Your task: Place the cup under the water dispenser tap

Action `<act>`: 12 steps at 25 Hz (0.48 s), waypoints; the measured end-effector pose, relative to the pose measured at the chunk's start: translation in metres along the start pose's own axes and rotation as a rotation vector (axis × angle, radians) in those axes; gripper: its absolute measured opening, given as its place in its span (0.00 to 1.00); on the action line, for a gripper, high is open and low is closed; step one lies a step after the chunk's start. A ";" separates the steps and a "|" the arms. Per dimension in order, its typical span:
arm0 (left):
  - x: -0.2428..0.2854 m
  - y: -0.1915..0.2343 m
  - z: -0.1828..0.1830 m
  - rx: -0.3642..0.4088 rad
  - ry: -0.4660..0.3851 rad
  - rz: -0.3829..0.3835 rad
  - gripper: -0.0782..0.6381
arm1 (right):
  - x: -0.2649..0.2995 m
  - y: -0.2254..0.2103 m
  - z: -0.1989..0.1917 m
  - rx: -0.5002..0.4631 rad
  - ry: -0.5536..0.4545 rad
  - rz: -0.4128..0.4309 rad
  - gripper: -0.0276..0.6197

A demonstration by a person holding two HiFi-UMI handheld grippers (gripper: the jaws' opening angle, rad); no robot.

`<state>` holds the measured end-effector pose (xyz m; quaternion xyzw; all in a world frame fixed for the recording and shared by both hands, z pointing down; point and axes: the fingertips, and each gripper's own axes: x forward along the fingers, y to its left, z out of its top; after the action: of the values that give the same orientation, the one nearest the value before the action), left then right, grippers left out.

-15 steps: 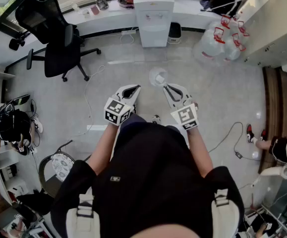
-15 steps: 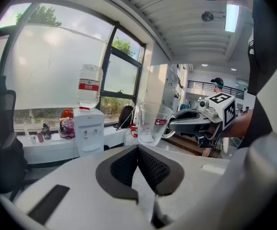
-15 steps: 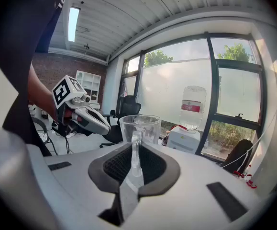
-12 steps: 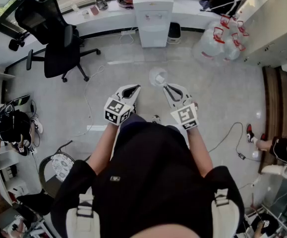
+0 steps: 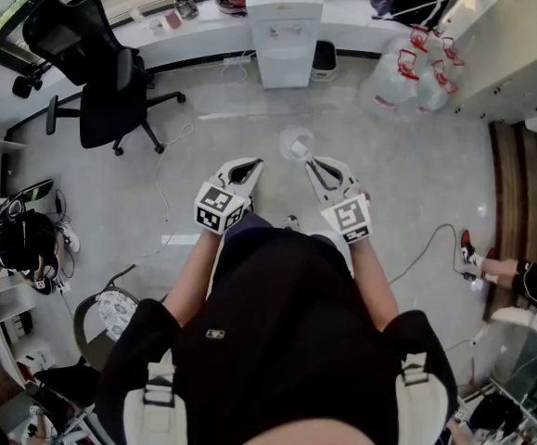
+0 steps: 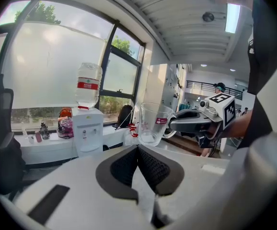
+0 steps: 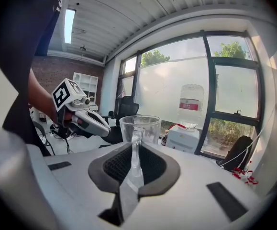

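Centrally, the right gripper [image 7: 135,163] has its jaws closed narrowly on the handle of the cup [image 7: 140,128], a clear glass mug held upright. The handle stands vertically between the dark pads, and the cup's body projects just beyond the jaw tips. In the head view the cup hangs above the grey floor [image 5: 203,146], ahead of the person's torso and in front of the right gripper's tips.

The left gripper [image 6: 138,163] is level with the right one and apart from it. Its ribbed pads meet along their front edge with nothing between them. Seen along its jaws, the cup lies ahead and slightly to the right, clear of them.

Further out, the white water dispenser [image 5: 285,26] stands against the window-side counter [image 5: 185,28], well apart from the cup, with open floor between them. An inverted bottle [image 6: 89,85] with a red label sits on top of the dispenser. A black office chair [image 5: 101,72] stands on the floor to the dispenser's left.
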<state>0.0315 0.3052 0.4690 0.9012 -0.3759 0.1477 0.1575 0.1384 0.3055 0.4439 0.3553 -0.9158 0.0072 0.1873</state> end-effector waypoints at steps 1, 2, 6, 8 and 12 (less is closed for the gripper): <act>0.000 0.002 0.000 -0.001 0.001 -0.002 0.11 | 0.002 0.000 0.000 0.000 0.002 -0.002 0.08; 0.000 0.005 0.000 -0.003 0.002 -0.004 0.11 | 0.004 -0.001 0.001 0.001 0.005 -0.004 0.08; 0.002 0.018 0.003 -0.011 0.008 -0.015 0.11 | 0.016 -0.004 0.007 0.000 0.019 -0.012 0.08; 0.005 0.027 0.005 -0.015 0.011 -0.021 0.11 | 0.024 -0.007 0.009 -0.001 0.025 -0.016 0.08; 0.013 0.044 0.007 -0.023 0.019 -0.037 0.11 | 0.039 -0.013 0.009 -0.003 0.046 -0.021 0.08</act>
<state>0.0090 0.2649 0.4757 0.9047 -0.3594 0.1488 0.1740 0.1173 0.2686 0.4476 0.3645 -0.9074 0.0119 0.2090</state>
